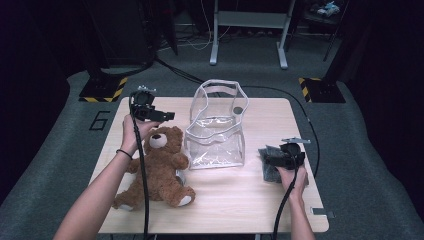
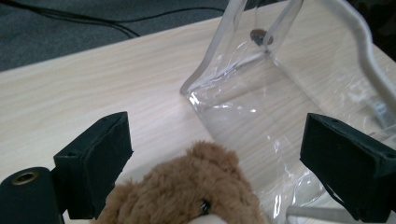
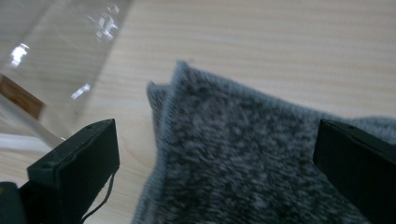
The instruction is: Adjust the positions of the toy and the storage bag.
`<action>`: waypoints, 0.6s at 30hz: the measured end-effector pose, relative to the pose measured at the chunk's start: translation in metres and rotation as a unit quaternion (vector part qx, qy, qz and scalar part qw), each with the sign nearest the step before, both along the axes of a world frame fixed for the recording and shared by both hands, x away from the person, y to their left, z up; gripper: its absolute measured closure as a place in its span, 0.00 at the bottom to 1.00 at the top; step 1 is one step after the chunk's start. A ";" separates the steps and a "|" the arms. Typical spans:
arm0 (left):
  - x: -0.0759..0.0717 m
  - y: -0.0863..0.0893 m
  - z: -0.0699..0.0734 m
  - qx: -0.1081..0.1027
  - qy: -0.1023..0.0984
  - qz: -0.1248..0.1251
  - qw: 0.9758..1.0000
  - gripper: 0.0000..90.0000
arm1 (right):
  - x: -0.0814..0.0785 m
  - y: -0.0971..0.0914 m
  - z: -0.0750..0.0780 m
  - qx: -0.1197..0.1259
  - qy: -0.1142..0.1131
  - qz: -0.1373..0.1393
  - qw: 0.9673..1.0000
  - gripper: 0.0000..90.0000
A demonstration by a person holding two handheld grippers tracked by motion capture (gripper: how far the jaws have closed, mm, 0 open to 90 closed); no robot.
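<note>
Both grippers stand open, the left gripper [image 1: 167,116] over the teddy bear [image 1: 160,167], the right gripper [image 1: 267,160] over the grey cloth [image 3: 243,154], so next each likely closes before loading the clear bag [image 1: 216,127].

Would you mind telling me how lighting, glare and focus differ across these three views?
High view: the table is lit, its surroundings dark. Left gripper view: bright glints on the clear bag; the teddy bear is soft up close. Right gripper view: the grey cloth is blurred, with glare patches on the bag.
</note>
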State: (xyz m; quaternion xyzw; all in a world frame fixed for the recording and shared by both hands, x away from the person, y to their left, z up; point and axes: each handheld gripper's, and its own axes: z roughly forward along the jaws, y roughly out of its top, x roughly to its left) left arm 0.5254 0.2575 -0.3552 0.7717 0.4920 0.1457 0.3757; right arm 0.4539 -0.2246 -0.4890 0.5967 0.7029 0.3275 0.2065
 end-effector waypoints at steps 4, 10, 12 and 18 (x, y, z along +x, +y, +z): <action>-0.007 0.009 -0.011 0.006 0.015 0.002 1.000 0.07 | -0.001 -0.004 -0.016 -0.004 0.016 -0.010 1.000 0.00; -0.016 0.019 -0.025 0.001 0.037 0.015 0.999 0.04 | 0.000 -0.003 -0.031 -0.029 0.019 -0.012 0.999 0.00; -0.019 0.021 -0.028 0.000 0.041 0.017 0.999 0.02 | -0.001 -0.001 -0.033 -0.040 0.009 -0.011 0.999 0.00; -0.036 0.025 -0.037 -0.008 0.043 0.020 0.999 0.00 | -0.008 0.001 -0.040 -0.060 -0.024 -0.013 0.998 0.00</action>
